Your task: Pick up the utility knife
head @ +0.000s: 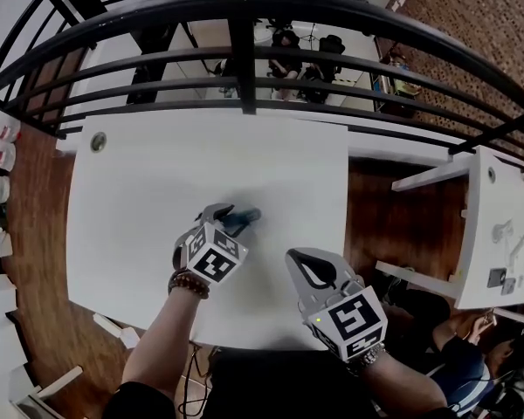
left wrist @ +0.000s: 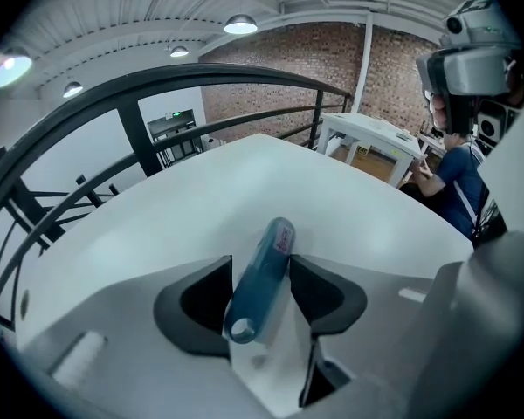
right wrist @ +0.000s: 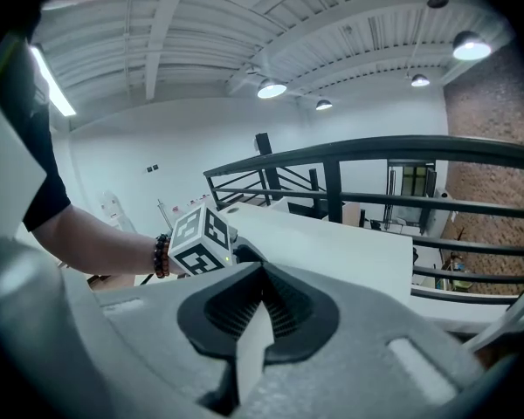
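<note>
The blue-grey utility knife [head: 244, 218] lies on the white table [head: 148, 182], pointing away from me. My left gripper [head: 230, 217] is lowered over it, jaws open. In the left gripper view the knife [left wrist: 264, 269] lies lengthwise in the gap of the left gripper [left wrist: 260, 260], with a black pad close on each side and its butt end toward the camera. My right gripper [head: 299, 257] hovers over the table's near right part, shut and empty. In the right gripper view the right gripper's [right wrist: 260, 266] tips meet, and the left gripper's marker cube [right wrist: 196, 239] shows beyond.
A black metal railing [head: 244, 51] runs along the table's far edge. A small round disc [head: 98, 141] sits at the far left corner. A second white table [head: 499, 225] stands to the right across a wooden floor gap, and a seated person [head: 472, 347] is at lower right.
</note>
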A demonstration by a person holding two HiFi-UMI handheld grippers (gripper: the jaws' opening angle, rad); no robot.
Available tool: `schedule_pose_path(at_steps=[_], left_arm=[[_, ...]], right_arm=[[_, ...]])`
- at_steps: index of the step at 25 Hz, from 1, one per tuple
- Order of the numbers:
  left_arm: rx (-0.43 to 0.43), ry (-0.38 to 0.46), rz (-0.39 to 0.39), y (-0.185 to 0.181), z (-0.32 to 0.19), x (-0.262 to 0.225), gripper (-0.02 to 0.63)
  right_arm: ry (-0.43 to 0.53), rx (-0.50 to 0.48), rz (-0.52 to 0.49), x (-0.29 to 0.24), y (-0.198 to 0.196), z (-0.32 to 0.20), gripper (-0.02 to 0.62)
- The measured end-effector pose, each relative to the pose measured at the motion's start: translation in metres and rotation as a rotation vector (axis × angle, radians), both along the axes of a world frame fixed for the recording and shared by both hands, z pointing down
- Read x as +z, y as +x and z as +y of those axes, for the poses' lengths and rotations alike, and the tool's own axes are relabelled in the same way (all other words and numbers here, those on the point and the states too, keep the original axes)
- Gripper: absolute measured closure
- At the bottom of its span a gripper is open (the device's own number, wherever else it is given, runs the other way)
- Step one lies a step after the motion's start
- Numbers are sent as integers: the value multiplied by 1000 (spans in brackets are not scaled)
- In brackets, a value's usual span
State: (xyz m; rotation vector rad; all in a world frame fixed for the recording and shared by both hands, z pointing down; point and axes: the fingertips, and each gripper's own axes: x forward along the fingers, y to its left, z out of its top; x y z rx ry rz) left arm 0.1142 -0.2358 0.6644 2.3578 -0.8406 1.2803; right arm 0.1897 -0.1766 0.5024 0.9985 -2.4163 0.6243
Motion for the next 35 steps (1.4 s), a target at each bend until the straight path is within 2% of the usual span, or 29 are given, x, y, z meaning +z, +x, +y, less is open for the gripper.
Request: schedule_pose_path(at_steps=[3,7,19,27,35], left_arm=[[18,-9,-2,3,1,0,391],[41,-6,-17,9,6,0,453],[0,48,17,15,13,-35,460],[-43,146,16,21,44,-92,462],[-85,275,13,37,111,-157,462]], right_arm=[[-2,2,-5,2,-1,-6,603],[2,-6,-6,-1,-3,-9,603],[46,-37,-9,-23,-4,-4,603],[137,-62,-38,-62,1,30,603],[237,-121,-83,-96,3,94,603]])
